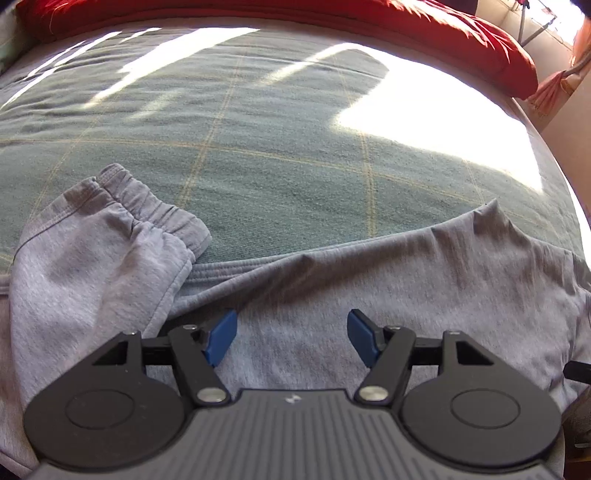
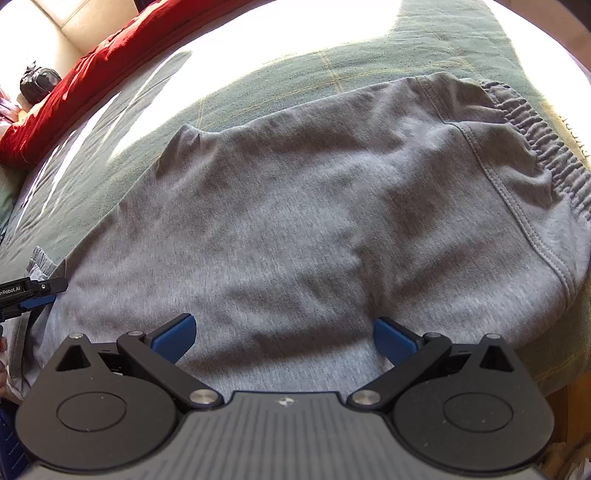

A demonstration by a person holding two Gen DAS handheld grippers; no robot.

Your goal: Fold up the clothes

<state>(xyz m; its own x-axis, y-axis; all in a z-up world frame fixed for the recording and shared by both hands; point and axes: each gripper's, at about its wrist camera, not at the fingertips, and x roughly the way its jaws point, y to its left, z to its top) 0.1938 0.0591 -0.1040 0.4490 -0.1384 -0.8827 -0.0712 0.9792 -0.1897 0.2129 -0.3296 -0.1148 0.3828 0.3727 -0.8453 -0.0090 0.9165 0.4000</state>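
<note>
Grey sweatpants (image 1: 369, 280) lie flat on a green checked bedspread (image 1: 258, 129). In the left wrist view their leg ends with ribbed cuffs (image 1: 147, 210) are folded over at the left. My left gripper (image 1: 291, 338) hovers over the grey cloth, open, with nothing between its blue pads (image 1: 221, 338). The right wrist view shows the pants (image 2: 314, 206) spread wide, with the elastic waistband (image 2: 535, 147) at the far right. My right gripper (image 2: 284, 339) is open above the near edge of the cloth and pinches nothing. The left gripper's tip (image 2: 37, 293) shows at the left edge.
A red blanket (image 1: 406, 26) lies bunched along the far side of the bed, also seen as the red blanket (image 2: 74, 85) in the right wrist view. A dark bag (image 2: 38, 79) sits beyond it. Bright sun patches (image 1: 424, 118) fall on the bedspread.
</note>
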